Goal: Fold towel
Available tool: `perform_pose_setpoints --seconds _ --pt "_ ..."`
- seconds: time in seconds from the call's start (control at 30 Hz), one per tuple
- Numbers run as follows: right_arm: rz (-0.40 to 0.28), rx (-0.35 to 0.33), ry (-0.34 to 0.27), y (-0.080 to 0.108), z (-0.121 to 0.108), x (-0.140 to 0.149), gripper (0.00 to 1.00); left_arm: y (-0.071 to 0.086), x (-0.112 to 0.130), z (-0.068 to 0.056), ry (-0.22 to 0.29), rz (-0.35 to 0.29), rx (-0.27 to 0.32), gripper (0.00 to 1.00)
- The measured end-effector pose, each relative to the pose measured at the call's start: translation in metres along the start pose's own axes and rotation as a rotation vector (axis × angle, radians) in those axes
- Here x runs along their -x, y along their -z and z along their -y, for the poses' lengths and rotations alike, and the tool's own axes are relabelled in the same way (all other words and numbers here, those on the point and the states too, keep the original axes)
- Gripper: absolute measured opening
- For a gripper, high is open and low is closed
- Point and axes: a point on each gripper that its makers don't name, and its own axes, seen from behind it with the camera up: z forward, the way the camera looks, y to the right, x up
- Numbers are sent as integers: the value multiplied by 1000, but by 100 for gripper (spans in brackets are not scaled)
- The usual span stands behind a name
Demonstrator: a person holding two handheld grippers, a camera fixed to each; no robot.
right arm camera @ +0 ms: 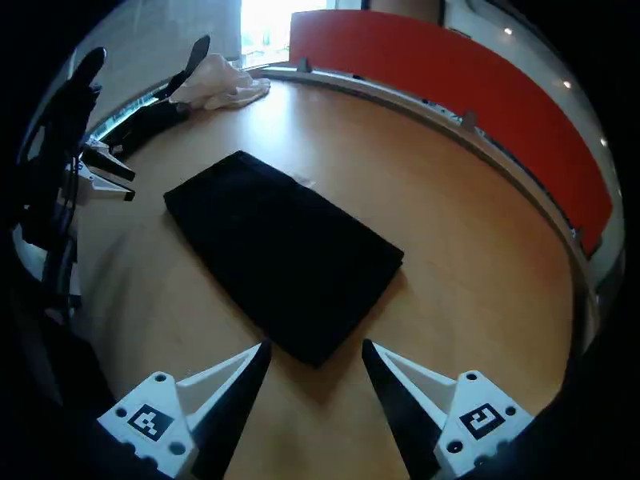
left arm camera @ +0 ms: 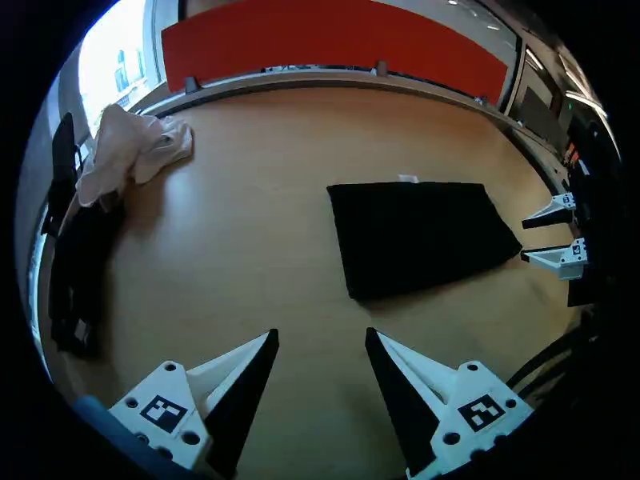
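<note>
Wood-toned desk (left arm camera: 240, 240) spreads under both cameras. In the left gripper view, dark objects (left arm camera: 76, 264), too dim to identify, bunch at the 9 o'clock edge. A pale crumpled cloth (left arm camera: 132, 148) lies at 10 o'clock, and a red partition (left arm camera: 336, 44) runs along the desk's far rim at 12. The left tongs (left arm camera: 320, 344) hang at 6 o'clock, fingers spread wide with bare desk between them, gripping nothing. The black towel (left arm camera: 416, 236), folded into a flat rectangle, lies on the desk at about 2 o'clock from them, apart from their tips. At 3 o'clock, just beside the towel's right edge, the right tongs (left arm camera: 526, 240) point inward, fingers parted and empty.

In the right gripper view, the left tongs (right arm camera: 128, 186) sit at 9 o'clock, parted, near the towel's corner but apart from it. The pale cloth (right arm camera: 220, 84) is at 11 o'clock. The towel (right arm camera: 280, 248) lies slantwise in the middle, its nearest corner just ahead of the right tongs (right arm camera: 316, 352) at 6 o'clock, whose fingers stand wide apart and hold nothing. The partition (right arm camera: 480, 96) curves from 12 round to 3.
</note>
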Motion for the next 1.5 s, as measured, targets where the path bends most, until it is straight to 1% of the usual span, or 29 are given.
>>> perform_pose_setpoints --seconds 0.07,0.13,0.27,0.4,0.53,0.67,0.87,1.03,1.2,1.5 --pt "9 -8 11 -1 0 2 85 3 3 1 7 1 -3 80" --pt "15 -16 19 -1 0 4 81 5 6 2 14 3 -5 80" --pt "32 -38 24 -3 1 7 66 8 10 4 26 5 -11 80" --pt "51 -53 29 -5 1 12 54 12 13 7 37 3 -16 80" --pt "63 -63 40 -6 0 15 48 14 15 9 44 5 -20 80" --pt "72 -70 47 -6 -1 17 48 17 17 12 49 7 -26 80" --pt "79 -81 48 -9 -1 19 40 19 20 13 54 9 -30 80" --pt "84 -87 48 -12 0 19 24 20 21 15 53 10 -33 80" --pt "74 -83 51 -13 0 15 9 20 21 16 51 11 -34 80" --pt "50 -73 48 -10 -1 6 9 19 20 18 49 11 -35 80"
